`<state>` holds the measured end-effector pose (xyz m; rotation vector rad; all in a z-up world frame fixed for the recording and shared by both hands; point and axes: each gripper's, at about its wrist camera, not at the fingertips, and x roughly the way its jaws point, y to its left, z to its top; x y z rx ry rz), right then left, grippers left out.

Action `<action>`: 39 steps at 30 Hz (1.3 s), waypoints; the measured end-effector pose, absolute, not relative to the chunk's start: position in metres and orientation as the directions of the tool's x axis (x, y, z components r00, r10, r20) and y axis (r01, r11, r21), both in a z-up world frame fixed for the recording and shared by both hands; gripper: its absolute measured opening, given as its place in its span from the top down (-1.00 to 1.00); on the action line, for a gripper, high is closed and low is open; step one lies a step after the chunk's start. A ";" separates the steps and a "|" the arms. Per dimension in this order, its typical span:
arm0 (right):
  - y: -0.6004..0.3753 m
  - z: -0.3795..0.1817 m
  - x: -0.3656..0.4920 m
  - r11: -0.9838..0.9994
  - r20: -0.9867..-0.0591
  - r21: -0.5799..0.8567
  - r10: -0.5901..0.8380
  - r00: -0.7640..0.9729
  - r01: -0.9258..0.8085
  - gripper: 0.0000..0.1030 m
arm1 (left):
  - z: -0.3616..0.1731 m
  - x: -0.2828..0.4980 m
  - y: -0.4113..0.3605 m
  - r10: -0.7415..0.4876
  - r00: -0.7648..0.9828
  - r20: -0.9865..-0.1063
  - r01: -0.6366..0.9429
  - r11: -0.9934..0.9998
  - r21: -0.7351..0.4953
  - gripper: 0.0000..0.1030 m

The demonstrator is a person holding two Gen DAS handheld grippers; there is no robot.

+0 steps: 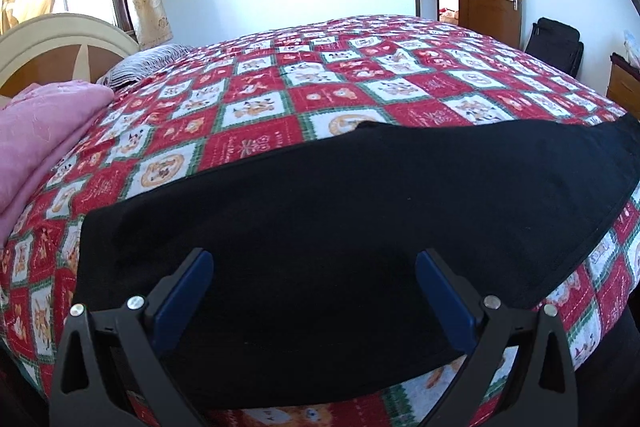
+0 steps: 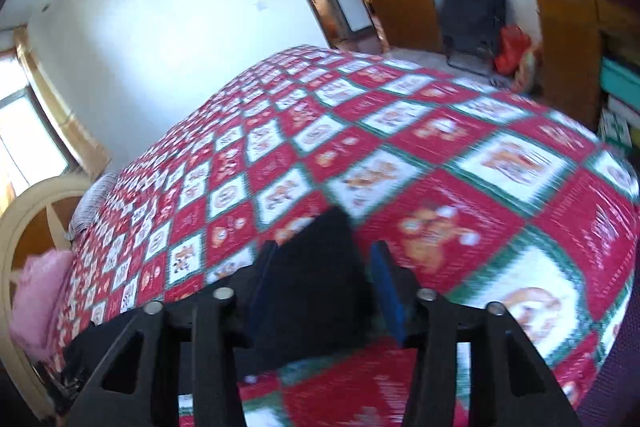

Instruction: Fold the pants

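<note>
Left wrist view: black pants (image 1: 340,211) lie flat across the checked bedspread (image 1: 280,83).

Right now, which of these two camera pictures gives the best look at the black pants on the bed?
The left wrist view. There the black pants lie sharp and spread wide across the patterned bedspread, edges clear. The right wrist view is blurred and shows only a narrow dark piece of them between that gripper's fingers.

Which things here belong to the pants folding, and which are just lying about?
Job:
black pants
left gripper, open over the pants
right gripper, blurred, cloth between its fingers
patterned bedspread as work surface

Lying about:
pink blanket
striped pillow
black bag
</note>
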<state>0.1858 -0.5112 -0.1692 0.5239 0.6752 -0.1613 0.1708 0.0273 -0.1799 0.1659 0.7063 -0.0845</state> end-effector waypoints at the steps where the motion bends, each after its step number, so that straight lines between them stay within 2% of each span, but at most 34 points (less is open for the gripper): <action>1: -0.513 -0.171 0.185 0.861 -0.640 0.409 0.036 0.768 0.301 0.17 | -0.179 0.170 0.025 -0.020 0.759 -0.651 0.135 0.983 0.127 -1.00; 6: -0.510 -0.185 0.198 0.876 -0.680 0.402 0.092 0.727 0.265 0.17 | -0.178 0.169 0.017 -0.028 0.758 -0.651 0.141 0.983 0.121 -1.00; 10: -0.512 -0.190 0.200 0.859 -0.665 0.450 0.139 0.734 0.245 0.20 | -0.180 0.169 0.014 -0.023 0.755 -0.655 0.147 0.980 0.135 -1.00; 12: -0.506 -0.188 0.201 0.883 -0.692 0.397 0.108 0.714 0.251 0.51 | -0.180 0.169 0.018 -0.029 0.756 -0.654 0.138 0.984 0.115 -1.00; 14: -0.504 -0.184 0.200 0.897 -0.688 0.363 0.076 0.721 0.253 0.74 | -0.181 0.169 0.020 -0.033 0.749 -0.661 0.133 0.986 0.102 -1.00; 17: -0.500 -0.175 0.205 0.902 -0.665 0.364 0.077 0.743 0.232 0.82 | -0.182 0.169 0.018 -0.026 0.747 -0.664 0.138 0.983 0.117 -1.00; 20: -0.498 -0.169 0.211 0.908 -0.647 0.358 0.071 0.759 0.220 0.83 | -0.180 0.168 0.017 -0.033 0.749 -0.662 0.140 0.984 0.110 -1.00; 24: -0.501 -0.175 0.213 0.916 -0.691 0.288 -0.004 0.723 0.281 0.83 | -0.179 0.167 0.015 -0.036 0.752 -0.658 0.143 0.984 0.109 -1.00; 32: -0.518 -0.199 0.210 0.892 -0.709 0.348 0.050 0.703 0.288 0.82 | -0.180 0.165 0.018 -0.039 0.747 -0.663 0.137 0.986 0.097 -1.00; 34: -0.521 -0.195 0.209 0.888 -0.715 0.357 0.060 0.697 0.290 0.74 | -0.179 0.165 0.020 -0.037 0.748 -0.663 0.133 0.987 0.094 -1.00; 35: -0.522 -0.192 0.207 0.888 -0.713 0.351 0.049 0.700 0.295 0.51 | -0.179 0.165 0.021 -0.036 0.748 -0.663 0.130 0.987 0.093 -1.00; 36: -0.523 -0.189 0.206 0.889 -0.706 0.347 0.038 0.708 0.298 0.18 | -0.179 0.166 0.022 -0.037 0.746 -0.665 0.129 0.988 0.090 -1.00; 37: -0.524 -0.187 0.205 0.888 -0.698 0.349 0.034 0.715 0.299 0.04 | -0.179 0.167 0.022 -0.039 0.744 -0.667 0.130 0.988 0.088 -1.00; 39: -0.527 -0.188 0.208 0.885 -0.700 0.359 0.046 0.713 0.295 -0.03 | -0.178 0.168 0.024 -0.028 0.748 -0.664 0.129 0.986 0.103 -1.00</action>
